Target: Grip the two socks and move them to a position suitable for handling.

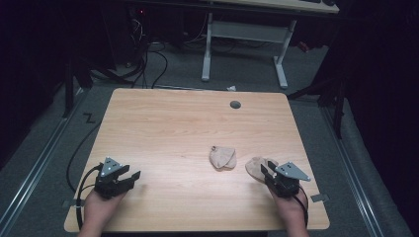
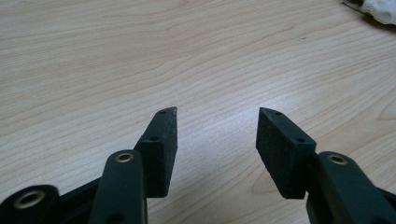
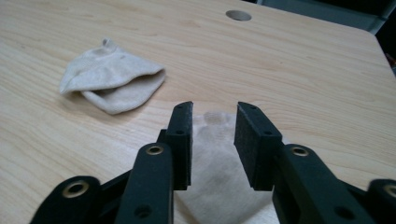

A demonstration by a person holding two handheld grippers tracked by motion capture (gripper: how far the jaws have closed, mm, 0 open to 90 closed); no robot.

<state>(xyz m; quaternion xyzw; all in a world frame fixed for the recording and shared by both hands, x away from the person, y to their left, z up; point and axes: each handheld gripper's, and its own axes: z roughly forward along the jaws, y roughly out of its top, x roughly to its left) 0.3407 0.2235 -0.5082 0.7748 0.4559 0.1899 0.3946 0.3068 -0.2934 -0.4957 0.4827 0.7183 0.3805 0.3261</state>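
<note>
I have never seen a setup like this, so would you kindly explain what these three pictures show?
A person sits at a light wooden table, holding a black two-jaw gripper in each hand. The high view looks down from above: left gripper, right gripper. The other two pictures come from cameras riding on each gripper. Two beige folded cloth pieces lie on the table: one mid-table, the other beneath the right gripper's open jaws. The left gripper is open over bare wood. Nothing is held.

The pale wooden desk [image 1: 168, 123] is evenly lit amid dark, dim surroundings, with the near black jaws slightly soft in both gripper views.
</note>
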